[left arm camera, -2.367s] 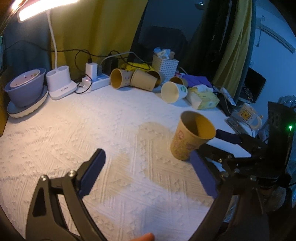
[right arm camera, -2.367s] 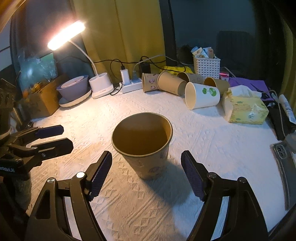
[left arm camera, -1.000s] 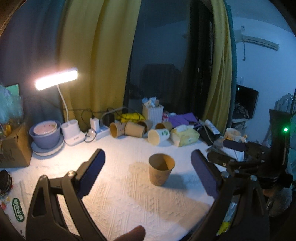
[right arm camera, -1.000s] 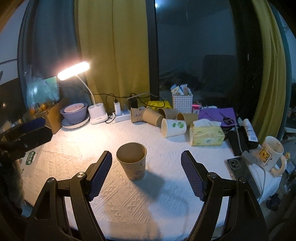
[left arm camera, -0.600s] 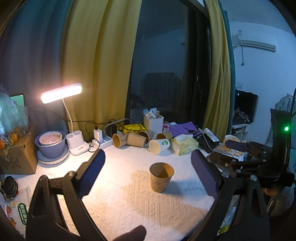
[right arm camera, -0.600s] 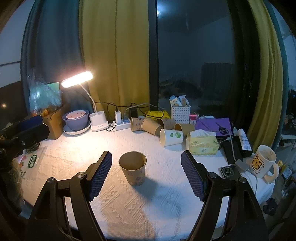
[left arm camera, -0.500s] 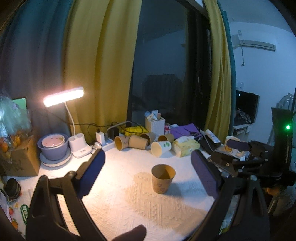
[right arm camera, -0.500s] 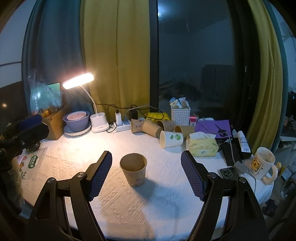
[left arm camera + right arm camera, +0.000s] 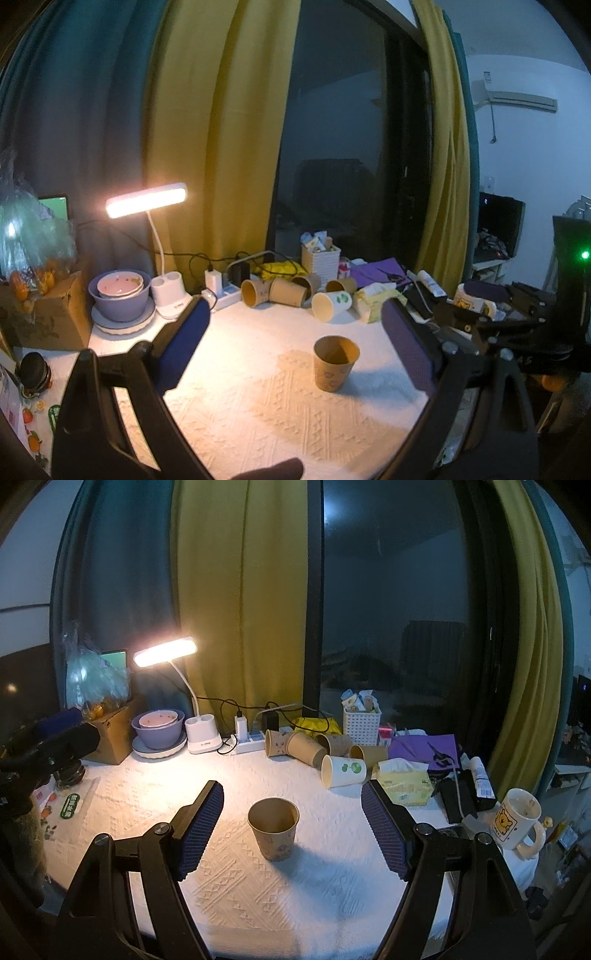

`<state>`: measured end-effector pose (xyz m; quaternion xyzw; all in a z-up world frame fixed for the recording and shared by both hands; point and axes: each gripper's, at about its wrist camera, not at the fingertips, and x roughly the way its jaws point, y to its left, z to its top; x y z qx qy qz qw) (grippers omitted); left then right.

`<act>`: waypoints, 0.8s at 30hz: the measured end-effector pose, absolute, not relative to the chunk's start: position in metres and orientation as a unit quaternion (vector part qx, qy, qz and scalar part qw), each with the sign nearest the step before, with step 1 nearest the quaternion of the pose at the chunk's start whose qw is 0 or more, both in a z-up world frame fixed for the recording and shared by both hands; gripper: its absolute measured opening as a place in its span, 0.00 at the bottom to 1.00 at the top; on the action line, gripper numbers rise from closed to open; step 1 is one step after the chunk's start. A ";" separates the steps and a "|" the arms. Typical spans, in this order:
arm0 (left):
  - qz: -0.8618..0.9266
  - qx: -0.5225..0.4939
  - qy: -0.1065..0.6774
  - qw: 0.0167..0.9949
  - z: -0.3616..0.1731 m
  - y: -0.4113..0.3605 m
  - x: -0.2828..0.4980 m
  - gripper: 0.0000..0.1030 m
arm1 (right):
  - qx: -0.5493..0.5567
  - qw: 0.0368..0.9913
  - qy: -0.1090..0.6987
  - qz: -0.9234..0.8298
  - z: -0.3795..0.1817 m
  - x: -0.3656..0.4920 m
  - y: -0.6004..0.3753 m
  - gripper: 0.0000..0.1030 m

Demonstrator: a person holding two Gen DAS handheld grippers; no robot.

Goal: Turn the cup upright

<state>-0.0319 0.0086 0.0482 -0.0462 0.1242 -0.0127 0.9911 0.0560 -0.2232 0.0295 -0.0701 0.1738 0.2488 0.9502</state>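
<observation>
Behind the one upright paper cup (image 9: pixel 273 829) lie five tipped cups (image 9: pixel 311 754): four brown, one white (image 9: pixel 343 770). Left of them stand one lamp (image 9: pixel 164 651) and one stack of bowls (image 9: pixel 159 727); right, one tissue box (image 9: pixel 403 783) and one mug (image 9: pixel 517 821).

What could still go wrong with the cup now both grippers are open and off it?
The cup stands upright and alone on the cloth; it looks light, so a sweep by the right gripper could tip it. The left gripper also faces it. Cups lying on their sides behind could roll in.
</observation>
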 end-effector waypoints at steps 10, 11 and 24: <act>-0.015 -0.047 0.136 0.989 0.043 0.010 -0.031 0.92 | -0.075 0.948 0.179 0.254 0.028 0.057 -0.217 0.77; -0.015 -0.047 0.138 0.989 0.043 0.009 -0.030 0.92 | -0.075 0.947 0.180 0.254 0.028 0.057 -0.218 0.77; -0.023 -0.046 0.150 0.987 0.039 0.006 -0.027 0.92 | -0.073 0.947 0.184 0.252 0.025 0.060 -0.219 0.77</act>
